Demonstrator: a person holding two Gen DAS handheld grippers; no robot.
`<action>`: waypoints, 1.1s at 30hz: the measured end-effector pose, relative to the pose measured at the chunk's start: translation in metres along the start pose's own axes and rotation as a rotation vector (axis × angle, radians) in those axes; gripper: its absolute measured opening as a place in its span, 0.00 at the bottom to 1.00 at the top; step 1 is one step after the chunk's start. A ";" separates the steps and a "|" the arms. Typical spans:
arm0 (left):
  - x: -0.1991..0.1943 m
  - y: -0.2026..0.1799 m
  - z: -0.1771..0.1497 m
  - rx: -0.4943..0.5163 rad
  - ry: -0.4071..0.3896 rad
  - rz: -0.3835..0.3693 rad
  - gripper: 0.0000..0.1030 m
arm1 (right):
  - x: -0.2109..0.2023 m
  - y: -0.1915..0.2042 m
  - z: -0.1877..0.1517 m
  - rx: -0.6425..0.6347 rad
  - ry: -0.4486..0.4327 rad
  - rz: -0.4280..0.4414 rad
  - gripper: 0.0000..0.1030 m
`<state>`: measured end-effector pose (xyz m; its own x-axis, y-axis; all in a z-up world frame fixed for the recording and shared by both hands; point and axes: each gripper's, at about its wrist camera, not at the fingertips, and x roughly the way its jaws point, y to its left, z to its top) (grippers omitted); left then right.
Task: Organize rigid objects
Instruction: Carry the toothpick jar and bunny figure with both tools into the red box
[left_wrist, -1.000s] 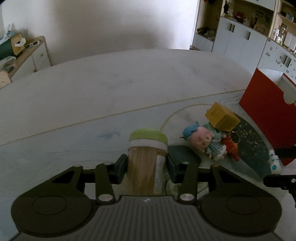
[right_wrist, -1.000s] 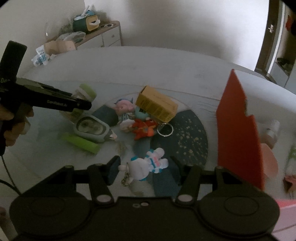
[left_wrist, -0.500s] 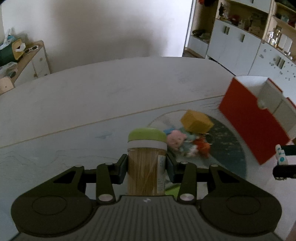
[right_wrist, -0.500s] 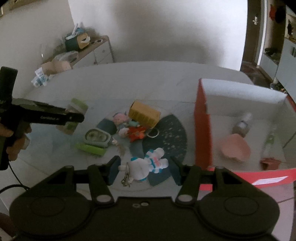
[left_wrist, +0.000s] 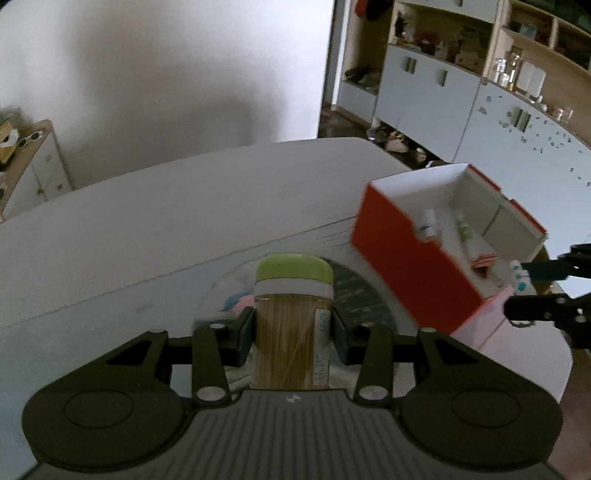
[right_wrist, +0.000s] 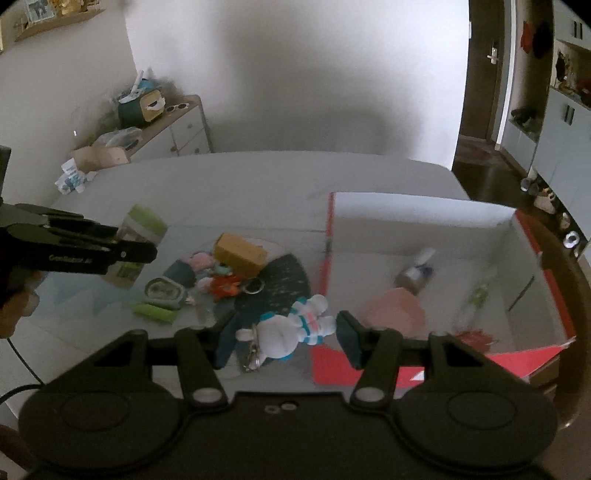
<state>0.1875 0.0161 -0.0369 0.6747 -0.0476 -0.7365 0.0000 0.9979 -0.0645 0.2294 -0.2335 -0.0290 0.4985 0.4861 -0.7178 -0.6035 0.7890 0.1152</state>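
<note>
My left gripper (left_wrist: 293, 334) is shut on a clear toothpick jar (left_wrist: 293, 325) with a green lid, held upright above the table. My right gripper (right_wrist: 286, 338) is shut on a white astronaut figure keychain (right_wrist: 288, 330) with blue and pink stripes, lifted off the table. The red box (left_wrist: 413, 258) with white inside stands open at the right of the left wrist view; in the right wrist view the red box (right_wrist: 532, 240) is just ahead and right of the figure. The left gripper (right_wrist: 110, 251) with the jar (right_wrist: 142, 230) appears at the left of that view.
On the dark round mat (right_wrist: 280, 284) lie a yellow block (right_wrist: 240, 253), a pink doll (right_wrist: 201, 260), an orange toy (right_wrist: 223, 286), a grey-green case (right_wrist: 164, 291) and a green stick (right_wrist: 153, 312). The box holds a small bottle (right_wrist: 415, 273), a pink piece (right_wrist: 393, 310) and a green tube (right_wrist: 476, 295).
Both grippers rose with their loads and moved to the right toward the red box. The box's open inside has come into view in both wrist views.
</note>
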 end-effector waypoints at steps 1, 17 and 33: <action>0.000 -0.007 0.003 0.006 -0.003 -0.002 0.41 | -0.002 -0.006 0.000 -0.003 -0.002 0.000 0.55; 0.024 -0.117 0.044 0.048 -0.015 -0.042 0.41 | -0.020 -0.107 -0.002 0.008 -0.016 -0.012 0.55; 0.088 -0.207 0.081 0.110 0.037 -0.063 0.41 | -0.002 -0.180 -0.007 0.023 0.004 -0.047 0.55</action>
<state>0.3063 -0.1908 -0.0341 0.6433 -0.1097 -0.7577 0.1237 0.9916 -0.0385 0.3325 -0.3790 -0.0535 0.5237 0.4465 -0.7255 -0.5650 0.8195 0.0965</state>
